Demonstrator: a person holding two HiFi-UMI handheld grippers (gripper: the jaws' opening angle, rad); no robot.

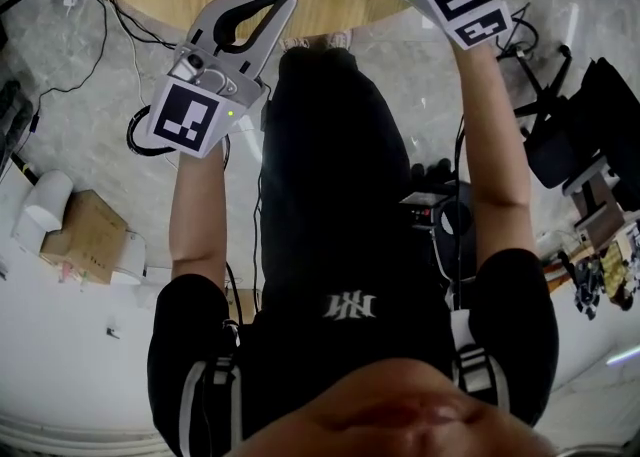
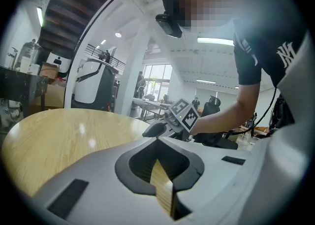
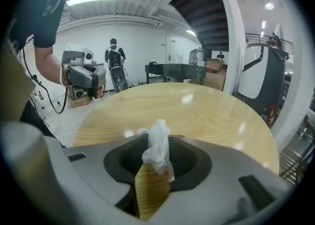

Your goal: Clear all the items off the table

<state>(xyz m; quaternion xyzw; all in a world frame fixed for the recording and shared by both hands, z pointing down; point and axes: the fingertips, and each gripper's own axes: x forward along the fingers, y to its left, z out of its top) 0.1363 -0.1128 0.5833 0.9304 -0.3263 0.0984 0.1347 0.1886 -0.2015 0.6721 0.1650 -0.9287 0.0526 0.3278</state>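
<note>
- Right gripper [image 3: 158, 139]: fingers narrow, pinching a crumpled white tissue [image 3: 156, 149]; the tissue sticks up from between the tips.
- The tissue sits over the near edge of the round wooden surface [image 3: 197, 111]; can't tell if it touches the wood.
- Left gripper [image 2: 157, 143]: finger tips together, nothing between them, held at the surface edge, well apart from the tissue.

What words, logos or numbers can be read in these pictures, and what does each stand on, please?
"NY": white interlocked monogram on the person's black T-shirt.
Marker cubes: black-and-white square codes only, no letters.
Cardboard box: no legible print.
</note>
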